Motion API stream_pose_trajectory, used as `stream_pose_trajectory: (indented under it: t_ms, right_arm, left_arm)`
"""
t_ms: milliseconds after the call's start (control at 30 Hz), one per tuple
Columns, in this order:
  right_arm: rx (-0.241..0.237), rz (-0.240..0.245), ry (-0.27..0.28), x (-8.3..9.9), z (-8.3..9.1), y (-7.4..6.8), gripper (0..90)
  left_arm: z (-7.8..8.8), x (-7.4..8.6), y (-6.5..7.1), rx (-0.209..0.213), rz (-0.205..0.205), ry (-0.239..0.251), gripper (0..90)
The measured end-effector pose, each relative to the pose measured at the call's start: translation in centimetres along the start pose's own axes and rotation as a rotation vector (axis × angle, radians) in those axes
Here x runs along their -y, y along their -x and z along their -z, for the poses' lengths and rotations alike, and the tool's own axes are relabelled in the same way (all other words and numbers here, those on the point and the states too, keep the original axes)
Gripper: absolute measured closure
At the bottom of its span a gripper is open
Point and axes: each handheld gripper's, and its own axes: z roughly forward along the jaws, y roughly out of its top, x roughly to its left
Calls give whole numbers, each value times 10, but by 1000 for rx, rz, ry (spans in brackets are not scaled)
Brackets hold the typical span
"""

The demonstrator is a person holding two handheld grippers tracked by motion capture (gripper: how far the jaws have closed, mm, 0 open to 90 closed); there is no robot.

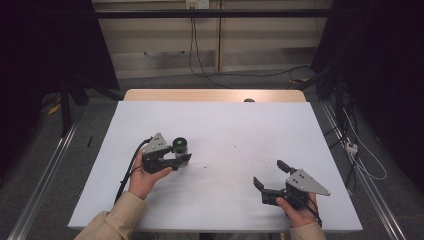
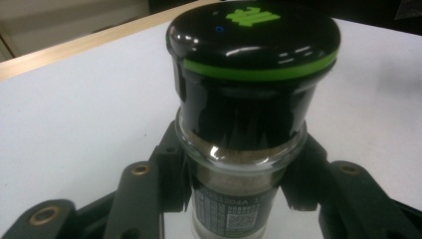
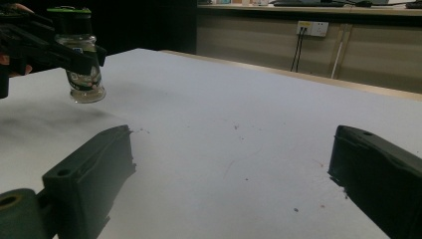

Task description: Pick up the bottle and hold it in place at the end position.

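Your left gripper (image 1: 176, 160) clamps the jar (image 1: 180, 150) by its glass body just under the black cap, upright between the fingers, base on the table (image 1: 230, 130). Right gripper (image 1: 269, 181) sits well apart, jaws wide, holding nothing, likely free for the cap.

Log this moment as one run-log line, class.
left gripper: shut on black-lidded glass spice jar | right gripper: open, empty | white table

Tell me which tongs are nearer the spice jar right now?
Left. The left tongs are shut on the spice jar; the right tongs sit open, well off to its right and nearer the person.
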Motion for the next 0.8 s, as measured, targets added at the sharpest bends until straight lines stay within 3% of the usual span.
stream_pose_trajectory:
  t_ms: [800]
  right_arm:
    - [-10, 2, -2, 0, -2, 0, 28]
  left_arm:
    - [-27, -16, 0, 28, -8, 13, 532]
